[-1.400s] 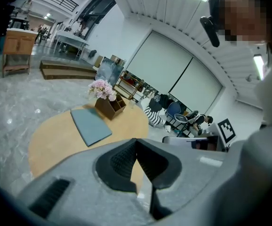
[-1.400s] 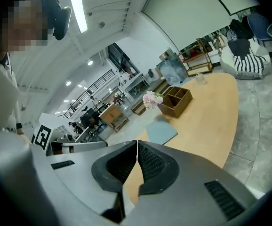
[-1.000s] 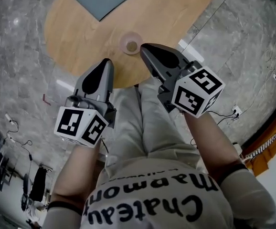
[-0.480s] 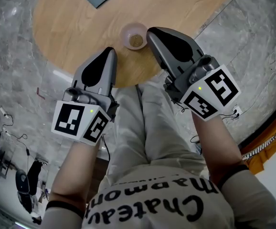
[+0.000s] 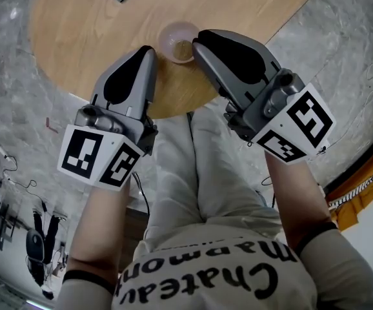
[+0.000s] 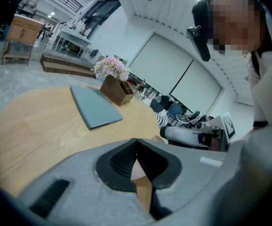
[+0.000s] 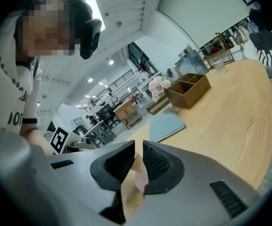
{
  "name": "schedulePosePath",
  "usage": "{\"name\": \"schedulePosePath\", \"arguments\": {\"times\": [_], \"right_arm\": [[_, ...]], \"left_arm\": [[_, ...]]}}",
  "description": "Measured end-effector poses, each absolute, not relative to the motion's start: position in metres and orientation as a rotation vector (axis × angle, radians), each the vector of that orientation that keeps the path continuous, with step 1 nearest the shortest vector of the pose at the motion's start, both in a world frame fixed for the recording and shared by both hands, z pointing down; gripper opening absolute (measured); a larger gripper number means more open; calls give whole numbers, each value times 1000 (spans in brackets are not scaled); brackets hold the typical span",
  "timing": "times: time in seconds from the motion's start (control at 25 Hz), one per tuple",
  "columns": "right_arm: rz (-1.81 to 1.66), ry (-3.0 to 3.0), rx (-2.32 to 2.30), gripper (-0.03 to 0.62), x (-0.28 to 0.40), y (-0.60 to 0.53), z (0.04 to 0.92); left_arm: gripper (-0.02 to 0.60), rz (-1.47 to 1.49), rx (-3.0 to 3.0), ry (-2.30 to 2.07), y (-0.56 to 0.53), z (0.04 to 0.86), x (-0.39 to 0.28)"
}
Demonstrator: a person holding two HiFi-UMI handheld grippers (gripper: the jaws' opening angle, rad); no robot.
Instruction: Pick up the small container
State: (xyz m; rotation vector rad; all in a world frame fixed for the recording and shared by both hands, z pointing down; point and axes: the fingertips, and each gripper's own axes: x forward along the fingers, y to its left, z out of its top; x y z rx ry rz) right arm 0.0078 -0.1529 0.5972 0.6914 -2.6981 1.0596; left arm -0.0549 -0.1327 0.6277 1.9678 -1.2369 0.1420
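1. Broadly, the round wooden bench (image 5: 77, 37) still carries the small container (image 5: 173, 41), so nothing is picked up yet. The approach looks nearly finished, while opening, gripping and lifting all remain.
2. Next in size, the right gripper (image 5: 197, 39) has its jaws drawn together to a bare slit and holds nothing. The container sits just off its tip, to its left, and whether the two touch cannot be told.
3. The left gripper (image 5: 149, 49) is likewise closed tip to tip and empty. The container lies just ahead of it and to its right, slightly apart.
4. Smallest, the container is a translucent pinkish cup with something brown inside. It stands upright between the two tips, nearer the right gripper.
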Motion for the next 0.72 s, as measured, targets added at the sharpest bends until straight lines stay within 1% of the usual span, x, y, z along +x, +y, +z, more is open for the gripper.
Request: {"name": "schedulePosePath", "arguments": {"times": [0.12,0.16,0.24,0.32,0.4,0.48,0.6,0.72], "right_arm": [[1073,-2727,689,18,8,-153,594],[1074,-2735,683,30,9,-152,592],[1069,-2742,666,126,11,-150,590],[1008,-2744,665,146,9,-148,593],[907,-2736,639,195,1,-147,599],[782,-2721,599,215,-8,-145,607],[609,-2696,554,219,-14,-141,618],[587,-2670,557,218,-15,-138,634]], "left_arm": [[15,137,1969,-1235,-139,629,-58],[15,135,1968,-1243,-141,628,-59],[15,139,1975,-1254,-144,627,-57],[15,149,1992,-1257,-144,629,-58],[15,157,2012,-1254,-144,633,-60],[15,161,2019,-1252,-145,637,-62],[15,183,2010,-1267,-142,648,-64],[15,206,1996,-1288,-137,664,-68]]}}
